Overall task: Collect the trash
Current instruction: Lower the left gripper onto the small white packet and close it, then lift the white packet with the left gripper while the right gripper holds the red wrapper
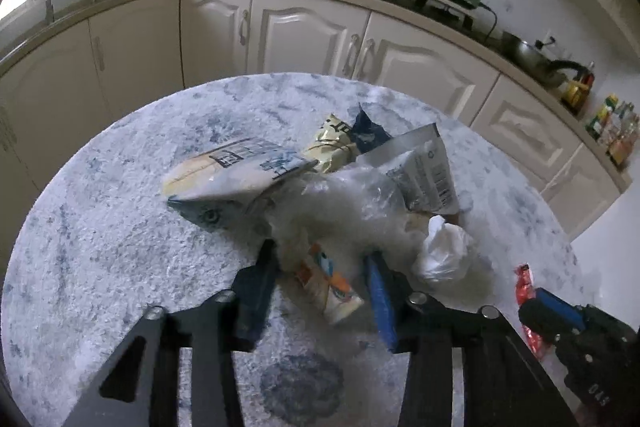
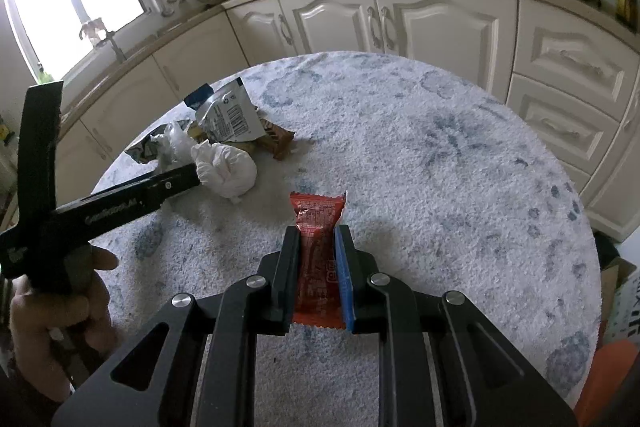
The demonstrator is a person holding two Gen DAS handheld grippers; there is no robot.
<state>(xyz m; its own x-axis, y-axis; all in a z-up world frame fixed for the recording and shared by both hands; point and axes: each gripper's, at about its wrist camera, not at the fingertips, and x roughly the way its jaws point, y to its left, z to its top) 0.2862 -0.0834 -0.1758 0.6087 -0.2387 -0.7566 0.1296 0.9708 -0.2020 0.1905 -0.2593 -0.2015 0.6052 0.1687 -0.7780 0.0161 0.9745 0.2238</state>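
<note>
A round tabletop [image 1: 120, 227] with a mottled blue-and-white covering carries a heap of trash. The largest piece is a flattened blue-and-cream bag [image 1: 236, 175], with a grey barcoded pouch [image 1: 424, 167] behind it and a clear plastic bag [image 1: 352, 203] in front. A crumpled white tissue [image 1: 444, 251] lies just beside the heap. The left hand-held gripper [image 1: 320, 291] has its jaws partly apart, straddling an orange-and-white wrapper [image 1: 328, 283] at the heap's near edge; whether the pads press on it cannot be told. The right hand-held gripper [image 2: 316, 267] is clamped on a red snack wrapper [image 2: 318, 223], apart from the heap.
</note>
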